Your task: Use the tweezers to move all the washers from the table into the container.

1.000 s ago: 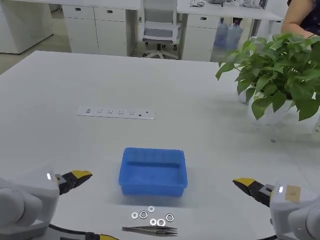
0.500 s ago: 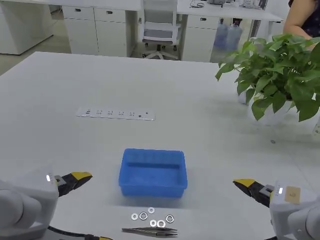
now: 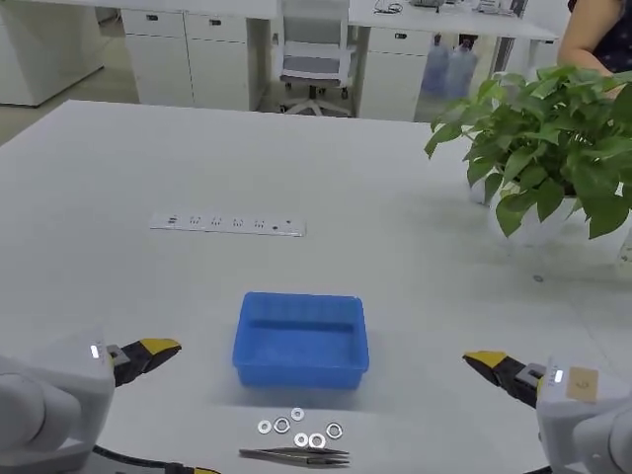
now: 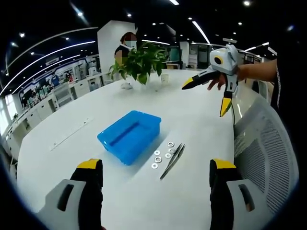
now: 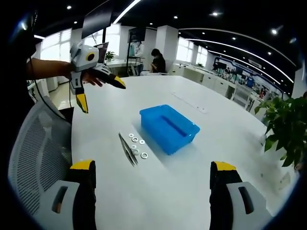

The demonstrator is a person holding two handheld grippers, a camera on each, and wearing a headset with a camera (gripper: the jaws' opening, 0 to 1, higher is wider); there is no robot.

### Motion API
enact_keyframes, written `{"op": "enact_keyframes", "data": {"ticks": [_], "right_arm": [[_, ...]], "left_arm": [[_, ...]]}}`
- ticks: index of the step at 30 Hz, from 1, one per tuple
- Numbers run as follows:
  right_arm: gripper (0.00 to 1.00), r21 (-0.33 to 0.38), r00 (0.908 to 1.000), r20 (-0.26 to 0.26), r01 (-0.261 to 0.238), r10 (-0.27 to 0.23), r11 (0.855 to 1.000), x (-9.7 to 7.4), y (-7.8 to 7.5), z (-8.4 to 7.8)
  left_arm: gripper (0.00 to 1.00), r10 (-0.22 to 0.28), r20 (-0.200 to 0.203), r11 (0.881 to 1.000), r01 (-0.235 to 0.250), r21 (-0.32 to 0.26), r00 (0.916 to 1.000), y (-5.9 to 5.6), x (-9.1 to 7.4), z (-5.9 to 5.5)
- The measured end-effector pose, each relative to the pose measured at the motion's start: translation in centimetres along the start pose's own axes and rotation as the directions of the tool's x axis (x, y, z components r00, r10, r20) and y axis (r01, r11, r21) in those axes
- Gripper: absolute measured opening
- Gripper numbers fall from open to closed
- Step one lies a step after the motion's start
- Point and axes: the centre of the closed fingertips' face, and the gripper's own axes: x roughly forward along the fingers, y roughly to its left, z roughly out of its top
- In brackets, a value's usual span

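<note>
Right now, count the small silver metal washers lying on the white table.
6 washers, clustered on the white table between the blue plastic container and the metal tweezers: one nearest the container, two left, two beside the tweezers, one right. None looks hidden.

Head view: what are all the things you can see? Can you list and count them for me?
flat metal washers: six, silver, clustered on the table just in front of the container
thin metal tweezers: one, silver, on the near side of the washers
rectangular plastic container: one, blue, mid-table, looks empty
long power strip: one, white, beyond the container
leafy potted plant: one, green, far right
wide table: one, white
office chair: one, pale, behind the table
left gripper: one, yellow-tipped, open
right gripper: one, yellow-tipped, open
</note>
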Motion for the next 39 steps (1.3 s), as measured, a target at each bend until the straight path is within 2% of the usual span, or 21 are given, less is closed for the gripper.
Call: {"op": "enact_keyframes", "data": {"ticks": [8, 11, 16, 25, 28, 32, 39], "right_arm": [[1.00, -0.030, 0.9998, -0.015, -0.016, 0.015, 0.999, 0.2, 0.0, -0.2], [0.98, -0.050, 0.9986, -0.043, -0.032, 0.030, 0.998, 0.5, 0.2, -0.6], [0.96, -0.067, 0.9979, -0.051, -0.043, 0.039, 0.997, 1.2, 0.3, -0.8], [0.92, -0.107, 0.9910, -0.100, -0.100, 0.090, 0.989, 2.6, 1.3, -2.0], [0.87, -0.137, 0.9875, -0.114, -0.124, 0.109, 0.983, 3.2, 1.6, -2.2], [0.78, -0.166, 0.9839, -0.126, -0.147, 0.127, 0.975, 4.0, 1.8, -2.4], [0.62, -0.213, 0.9658, -0.180, -0.223, 0.187, 0.951, 5.6, 2.7, -3.2]], "left_arm": [[0.98, -0.012, -0.013, 1.000, 0.012, -0.003, 0.9998, -0.3, 0.4, -0.6], [0.98, -0.019, -0.029, 1.000, 0.019, -0.007, 0.9994, -0.6, 0.7, -1.1], [0.97, -0.034, -0.048, 0.999, 0.034, -0.004, 0.9983, -0.9, 1.0, -1.9], [0.91, -0.068, -0.079, 0.998, 0.069, 0.004, 0.9946, -1.6, 1.5, -3.3], [0.88, -0.082, -0.100, 0.996, 0.084, 0.016, 0.9916, -1.9, 1.8, -3.9], [0.82, -0.103, -0.109, 0.994, 0.107, 0.026, 0.9887, -2.2, 2.3, -4.4], [0.69, -0.149, -0.127, 0.986, 0.157, 0.058, 0.9807, -2.7, 3.6, -4.9]]}}
